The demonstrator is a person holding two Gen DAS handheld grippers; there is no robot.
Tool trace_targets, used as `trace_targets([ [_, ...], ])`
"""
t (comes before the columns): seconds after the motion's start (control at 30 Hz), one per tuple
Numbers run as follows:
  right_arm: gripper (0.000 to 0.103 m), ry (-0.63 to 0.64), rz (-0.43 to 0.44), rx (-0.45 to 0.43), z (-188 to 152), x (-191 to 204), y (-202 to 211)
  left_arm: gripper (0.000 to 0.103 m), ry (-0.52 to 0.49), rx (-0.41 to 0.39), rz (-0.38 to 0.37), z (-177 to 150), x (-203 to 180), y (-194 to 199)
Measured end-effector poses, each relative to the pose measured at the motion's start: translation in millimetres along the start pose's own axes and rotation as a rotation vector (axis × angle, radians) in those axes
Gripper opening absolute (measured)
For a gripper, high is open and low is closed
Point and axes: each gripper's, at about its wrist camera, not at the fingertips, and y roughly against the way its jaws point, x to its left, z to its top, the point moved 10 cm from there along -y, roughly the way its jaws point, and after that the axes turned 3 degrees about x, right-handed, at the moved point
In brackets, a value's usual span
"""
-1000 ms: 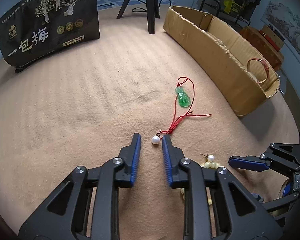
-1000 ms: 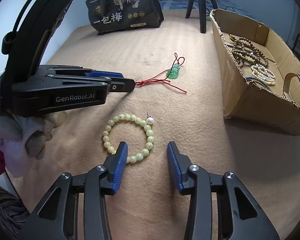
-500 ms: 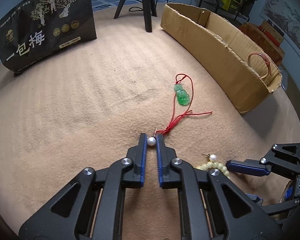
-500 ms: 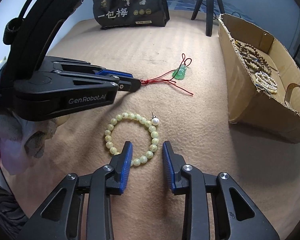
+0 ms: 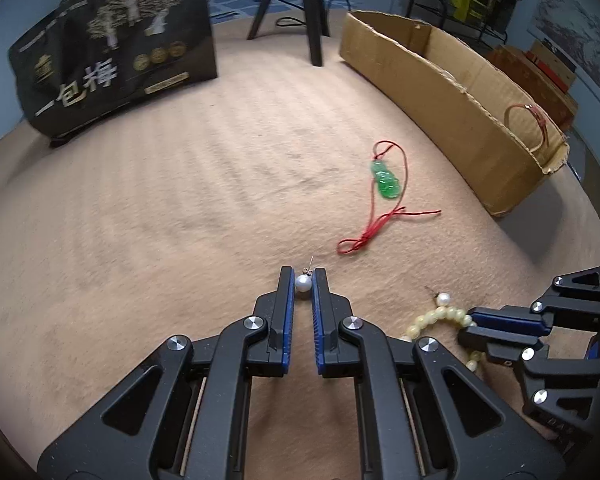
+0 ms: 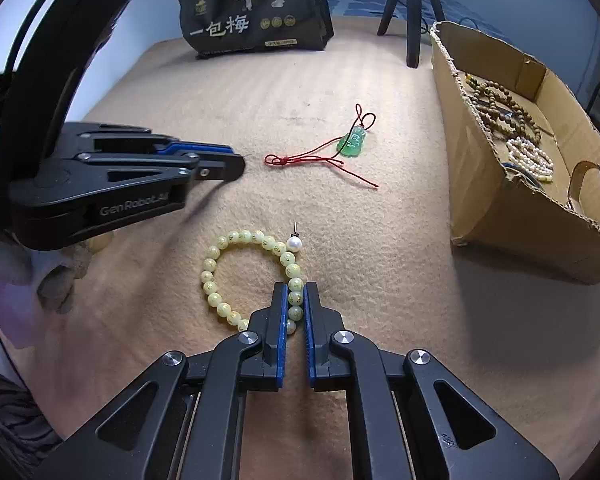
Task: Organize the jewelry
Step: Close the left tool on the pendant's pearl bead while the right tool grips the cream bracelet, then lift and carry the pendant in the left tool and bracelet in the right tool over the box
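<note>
Left gripper (image 5: 303, 280) pinches the pearl earring (image 5: 303, 282), right gripper (image 6: 295, 298) the bead bracelet (image 6: 220, 248); lift both straight, then swing toward the cardboard box (image 6: 500, 200) at two o'clock.

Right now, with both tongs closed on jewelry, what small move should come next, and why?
Probably lift both straight up a little. The left tongs pinch the pearl earring and the right tongs grip the pale green bead bracelet, both still on the blanket; the cardboard box waits to the right.
</note>
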Motion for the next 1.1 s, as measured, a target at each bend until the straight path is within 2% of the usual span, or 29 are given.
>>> trace_targets([
  [0.3,0.006,-0.009,0.054,-0.050,9.5,8.2,15.5,0.006,0.037,-0.041,0.013,3.6,10.7,21.2],
  [0.57,0.006,0.023,0.049,-0.133,25.7,13.3,50.5,0.006,0.075,-0.111,-0.010,17.7,8.1,51.2],
  [1.1,0.006,-0.061,0.030,-0.293,67.8,-34.0,124.5,0.006,0.121,-0.236,-0.079,55.7,-22.0,99.2],
])
